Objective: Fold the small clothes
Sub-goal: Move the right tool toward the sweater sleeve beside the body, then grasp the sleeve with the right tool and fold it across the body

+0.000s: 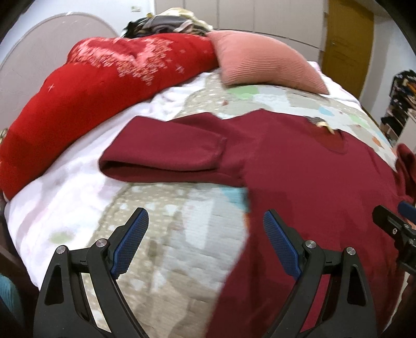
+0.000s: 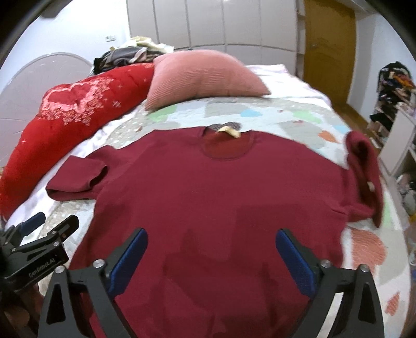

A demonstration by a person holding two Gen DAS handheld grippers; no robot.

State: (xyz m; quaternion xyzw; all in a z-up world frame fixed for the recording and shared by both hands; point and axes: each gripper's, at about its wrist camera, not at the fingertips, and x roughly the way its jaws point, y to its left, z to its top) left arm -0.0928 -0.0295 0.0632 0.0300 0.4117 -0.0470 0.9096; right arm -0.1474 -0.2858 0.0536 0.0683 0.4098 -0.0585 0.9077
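Fingers of the right gripper [image 2: 212, 256] stand wide apart with nothing pressed between the blue pads; below them, not touched, lies the dark red sweater [image 2: 208, 197], spread flat on the bed. Its near hem is cut off by the bottom edge of the picture. Ahead of the gripper is the collar with a pale label [image 2: 230, 130], too blurred to read. The sleeve to the left is folded back on itself, and the sleeve to the right is bunched, so its end is hard to make out.

The left gripper [image 1: 205, 240] is also wide open and empty, over the patterned quilt [image 1: 166, 247] just beside the sweater's left edge. Farther ahead lie a pink cushion [image 1: 262, 62], a bright red blanket [image 1: 85, 85] and a pile of clothes [image 1: 166, 22], partly hidden behind the blanket.
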